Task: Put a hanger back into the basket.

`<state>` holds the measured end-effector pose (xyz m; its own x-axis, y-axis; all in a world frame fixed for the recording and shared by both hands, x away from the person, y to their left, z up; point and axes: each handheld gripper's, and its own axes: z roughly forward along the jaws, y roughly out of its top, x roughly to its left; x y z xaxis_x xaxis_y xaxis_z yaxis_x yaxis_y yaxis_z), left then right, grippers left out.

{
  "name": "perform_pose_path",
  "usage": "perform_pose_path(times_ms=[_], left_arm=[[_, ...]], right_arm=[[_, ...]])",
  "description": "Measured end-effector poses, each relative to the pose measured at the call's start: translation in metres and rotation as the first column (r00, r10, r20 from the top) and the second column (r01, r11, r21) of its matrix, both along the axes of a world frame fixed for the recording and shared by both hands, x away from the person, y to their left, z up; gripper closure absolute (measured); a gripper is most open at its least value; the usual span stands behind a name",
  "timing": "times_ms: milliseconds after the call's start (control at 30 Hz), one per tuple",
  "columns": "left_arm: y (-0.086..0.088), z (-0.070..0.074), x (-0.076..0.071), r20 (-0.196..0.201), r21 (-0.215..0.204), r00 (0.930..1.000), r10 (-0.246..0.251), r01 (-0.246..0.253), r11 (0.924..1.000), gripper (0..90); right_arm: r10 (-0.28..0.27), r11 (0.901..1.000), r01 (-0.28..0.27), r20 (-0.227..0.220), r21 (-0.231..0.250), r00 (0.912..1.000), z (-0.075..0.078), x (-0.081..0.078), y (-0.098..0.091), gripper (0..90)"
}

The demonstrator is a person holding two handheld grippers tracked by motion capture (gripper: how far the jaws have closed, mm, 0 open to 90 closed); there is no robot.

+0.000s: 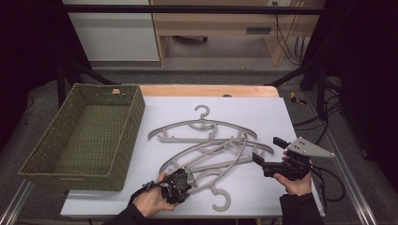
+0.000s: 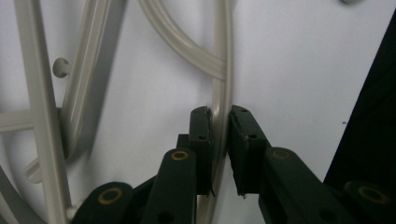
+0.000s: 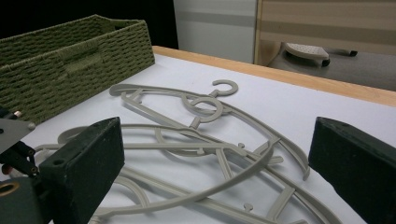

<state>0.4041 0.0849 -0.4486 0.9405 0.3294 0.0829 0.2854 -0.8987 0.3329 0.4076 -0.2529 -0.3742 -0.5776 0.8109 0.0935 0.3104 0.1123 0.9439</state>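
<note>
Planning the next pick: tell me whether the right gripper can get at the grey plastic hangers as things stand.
Probably yes: the right gripper is open, aimed at the pile of grey plastic hangers, nothing between. The left gripper clamps one hanger's rod.

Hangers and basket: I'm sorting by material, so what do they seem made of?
Hangers: probably moulded plastic, matte grey-beige, with ribbed one-piece arms. Basket: woven fibre or paper cord, olive green, judging by its braided rows; which fibre is unclear.

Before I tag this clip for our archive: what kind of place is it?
Probably a lab or workshop recording station: a white-topped table inside a black metal frame, loose black cables on the grey floor, and a pale wooden cabinet behind.
</note>
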Motion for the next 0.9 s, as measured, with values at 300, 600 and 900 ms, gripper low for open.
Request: perform_pose_path(times_ms=[300, 600, 900], left_arm=[[0.003, 0.002, -0.006, 0.014, -0.027, 0.9994, -0.031, 0.032, 0.9991, 82.3], [0.012, 0.020, -0.015, 0.051, -0.112, 0.9987, -0.010, 0.015, 0.9936, 82.4], [0.030, 0.042, -0.015, 0.050, -0.196, 0.9987, 0.014, -0.004, 0.9805, 82.4]], right_arm=[[-0.001, 1.0000, 0.001, -0.001, 0.001, 1.0000, 0.000, 0.000, -0.001, 3.5], [0.000, 1.0000, 0.000, 0.003, 0.008, 1.0000, 0.002, -0.001, -0.003, 3.6], [-0.002, 1.0000, 0.002, 0.009, 0.007, 1.0000, 0.002, -0.002, -0.005, 3.7]])
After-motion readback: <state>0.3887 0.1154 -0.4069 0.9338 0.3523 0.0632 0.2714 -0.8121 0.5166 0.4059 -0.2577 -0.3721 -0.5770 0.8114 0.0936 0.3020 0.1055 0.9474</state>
